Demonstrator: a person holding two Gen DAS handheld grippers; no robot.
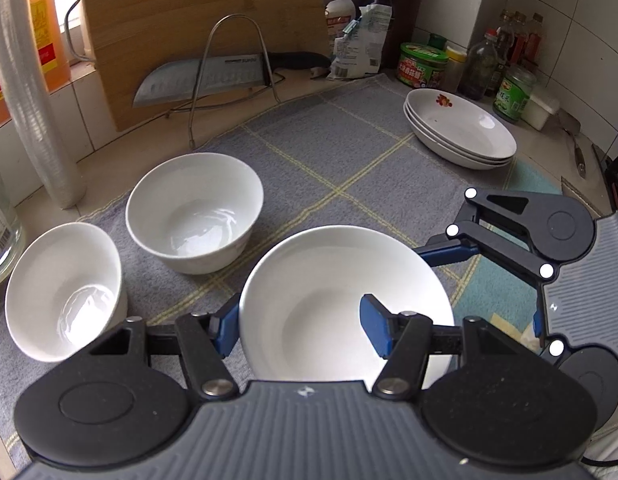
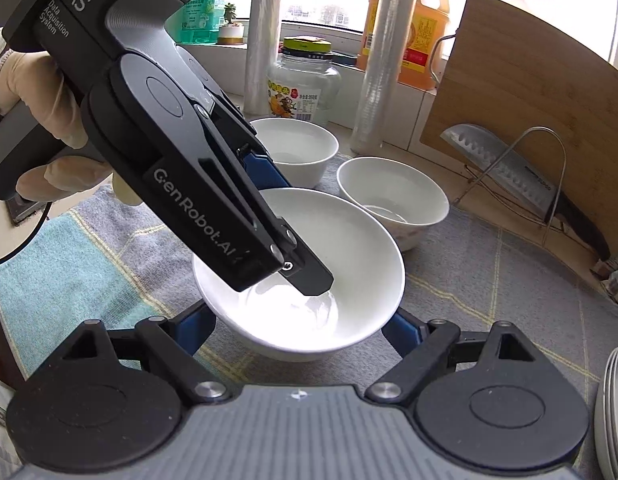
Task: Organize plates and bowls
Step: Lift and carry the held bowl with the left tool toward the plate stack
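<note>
Both tongs on one bowl (image 1: 341,304) here. Left tongs (image 1: 301,328) straddling the near-left rim, one blue finger (image 1: 375,330) inside, the other outside, looks like pinching the wall, though real contact is hard to call. Right tongs (image 2: 299,330) spread wide around the bowl's outside, apparently not squeezing. Probably steadying for a lift and nest into the other bowls (image 1: 195,212). Sitting mid-cloth (image 1: 349,160), right between both pairs of fingers. Two more bowls just beside on the left, plates (image 1: 459,134) stacked well apart at the far right.
</note>
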